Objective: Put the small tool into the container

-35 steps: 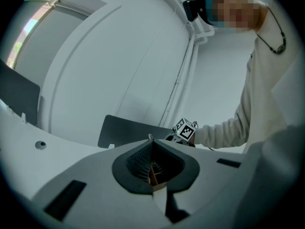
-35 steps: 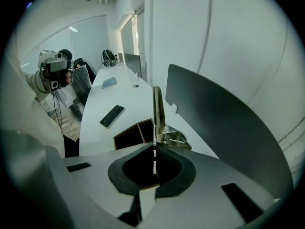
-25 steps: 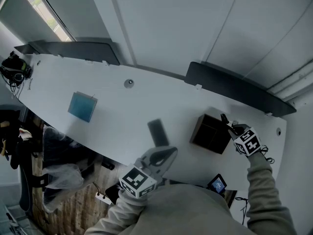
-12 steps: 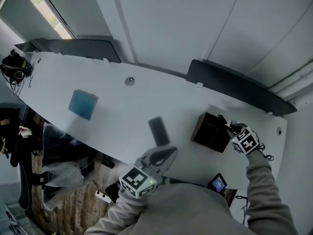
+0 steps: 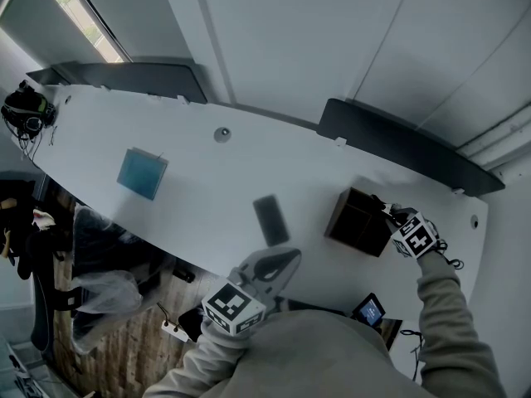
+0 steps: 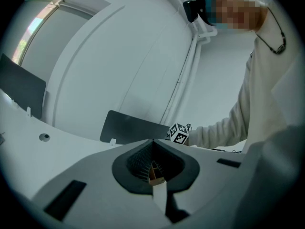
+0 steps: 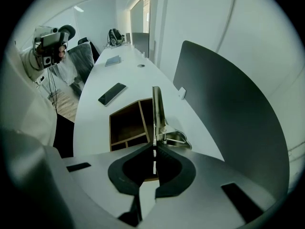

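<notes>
While the small tool [image 7: 157, 109] is pinched by the right tongs [image 7: 153, 145] above the container's [image 7: 125, 124] right side, the left tongs [image 6: 153, 145] being pressed together, lowering and release are called for.

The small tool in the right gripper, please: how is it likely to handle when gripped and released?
Probably stiff: the small tool stands straight out from the shut right gripper. Its shiny metal looks slippery, so it may pivot. Thin and likely light, it should drop easily into the container.

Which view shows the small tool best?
The right gripper view: the small metal tool stands clamped in the right gripper near the wooden container. Head view shows only a dark sliver; left gripper view shows none.
</notes>
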{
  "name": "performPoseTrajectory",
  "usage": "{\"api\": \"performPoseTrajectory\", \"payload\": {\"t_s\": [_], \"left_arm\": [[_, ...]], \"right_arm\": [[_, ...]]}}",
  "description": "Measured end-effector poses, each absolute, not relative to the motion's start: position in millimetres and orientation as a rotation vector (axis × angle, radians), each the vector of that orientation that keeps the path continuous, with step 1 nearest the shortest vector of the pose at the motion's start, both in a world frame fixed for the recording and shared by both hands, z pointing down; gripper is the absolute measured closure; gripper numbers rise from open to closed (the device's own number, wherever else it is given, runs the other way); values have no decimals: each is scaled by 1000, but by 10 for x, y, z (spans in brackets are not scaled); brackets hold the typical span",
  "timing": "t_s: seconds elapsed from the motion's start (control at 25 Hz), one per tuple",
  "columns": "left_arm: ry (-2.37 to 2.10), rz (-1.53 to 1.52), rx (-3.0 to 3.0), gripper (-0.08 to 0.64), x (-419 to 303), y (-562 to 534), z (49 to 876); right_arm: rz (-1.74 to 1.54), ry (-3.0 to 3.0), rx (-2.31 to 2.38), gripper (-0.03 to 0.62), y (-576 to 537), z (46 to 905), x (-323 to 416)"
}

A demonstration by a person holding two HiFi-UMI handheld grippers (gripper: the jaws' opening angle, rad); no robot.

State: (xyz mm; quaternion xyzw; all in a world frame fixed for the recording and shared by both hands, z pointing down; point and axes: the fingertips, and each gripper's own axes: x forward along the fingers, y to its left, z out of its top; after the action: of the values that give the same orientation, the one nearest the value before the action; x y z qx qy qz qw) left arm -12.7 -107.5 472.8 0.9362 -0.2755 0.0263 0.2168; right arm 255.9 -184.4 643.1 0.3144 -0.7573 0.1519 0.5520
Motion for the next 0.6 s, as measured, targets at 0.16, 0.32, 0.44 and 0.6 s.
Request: {"api": "performPoseTrajectory", "payload": {"t_s": [0.16,0.32,0.44,0.6], "left_arm": [[-764,74,2588,565,-131,-1060,4743],[-766,79,2583,565,-143,-1052,4752],[-772,79,2582,565,-161,-1055,4750],[-773,83,2584,565,-161,-1045,4760]], "right_arm": [[362,-1784,728,571,-1853,6468,2555],[364,-1771,711,571,-1852,6509,2572],[355,-1762,689,571,-1859,6532,2563],[354,-1756,656,571,-1873,6580,2546]]}}
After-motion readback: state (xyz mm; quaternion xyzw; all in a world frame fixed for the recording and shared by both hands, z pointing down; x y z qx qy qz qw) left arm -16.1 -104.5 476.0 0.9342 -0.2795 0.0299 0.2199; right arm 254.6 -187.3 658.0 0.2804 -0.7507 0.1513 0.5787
